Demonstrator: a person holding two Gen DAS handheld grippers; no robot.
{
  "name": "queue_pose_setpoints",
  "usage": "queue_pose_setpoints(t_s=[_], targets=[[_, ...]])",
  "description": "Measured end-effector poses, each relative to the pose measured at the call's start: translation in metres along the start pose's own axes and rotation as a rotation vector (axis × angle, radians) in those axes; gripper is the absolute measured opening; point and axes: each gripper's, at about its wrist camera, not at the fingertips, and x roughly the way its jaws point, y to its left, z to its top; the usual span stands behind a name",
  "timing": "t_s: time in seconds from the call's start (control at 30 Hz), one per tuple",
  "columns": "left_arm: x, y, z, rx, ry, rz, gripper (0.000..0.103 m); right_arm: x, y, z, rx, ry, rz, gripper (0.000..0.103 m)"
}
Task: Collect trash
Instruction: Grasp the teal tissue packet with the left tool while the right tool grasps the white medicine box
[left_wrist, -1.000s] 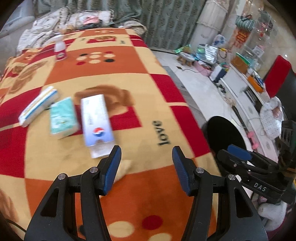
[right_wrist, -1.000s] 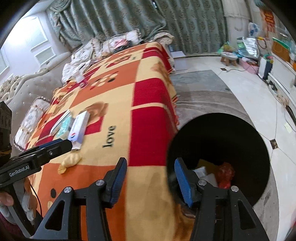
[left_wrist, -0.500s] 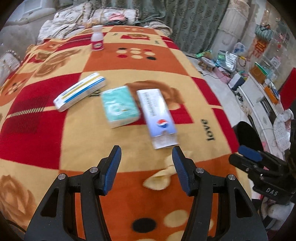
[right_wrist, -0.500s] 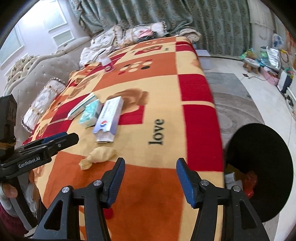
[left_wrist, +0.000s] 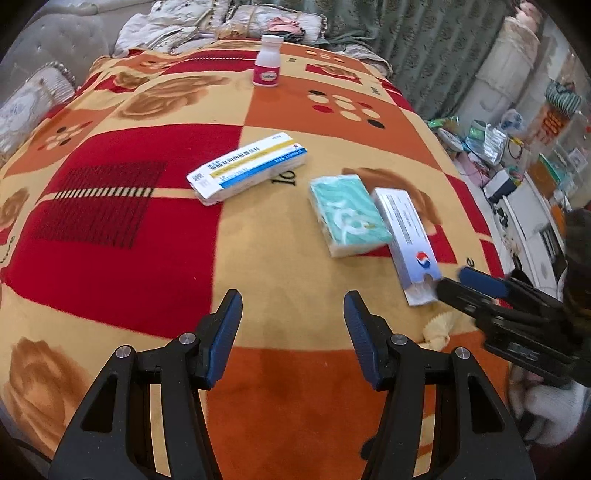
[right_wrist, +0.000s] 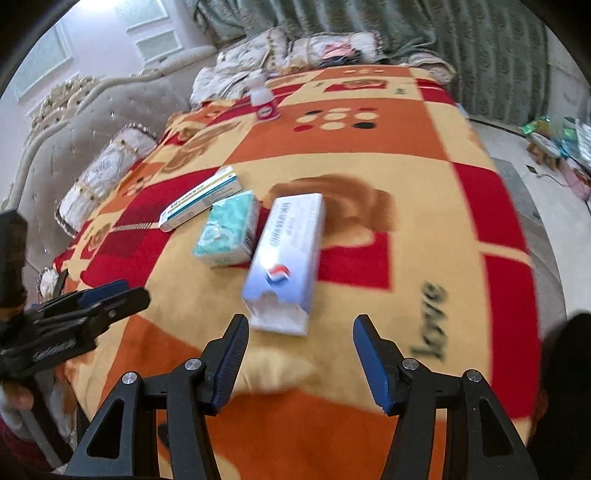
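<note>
A bed covered by a patchwork blanket (left_wrist: 280, 258) in red, orange and cream fills both wrist views, with the trash scattered across its middle, apparently left lying flat for easy picking. Largest is a pale blue carton (right_wrist: 286, 258) with a torn-open end, lying directly ahead of the right gripper (right_wrist: 301, 354). Touching its side is a teal tissue pack (right_wrist: 229, 230), and a little farther off a white box with blue and yellow stripes (left_wrist: 247, 166). A small white bottle with a pink label (left_wrist: 267, 61) stands upright well apart, near the pillows. A crumpled yellowish wad (right_wrist: 280, 369) sits just below the carton, between the right gripper's fingers in that view. That gripper's jaws are opening, empty, touching nothing. The left gripper (left_wrist: 291, 332) hovers half open over bare blanket, also empty.
</note>
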Motion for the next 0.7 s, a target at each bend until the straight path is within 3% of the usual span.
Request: queue_pose_setpoints(t_s=[0.27, 0.5, 0.7], targets=[[0.014, -0.001, 0.024, -0.069, 0.018, -0.080, 0.056, 0.053, 0.014, 0.030, -0.072, 0.050, -0.032, 0.056], [0.041, -0.027, 0.049, -0.086, 0.018, -0.136, 0.058, 0.032, -0.019, 0.031, -0.052, 0.016, -0.151, 0.051], [0.078, -0.049, 0.060, -0.038, 0.048, -0.057, 0.059, 0.025, -0.039, 0.028, -0.015, -0.007, -0.108, 0.055]])
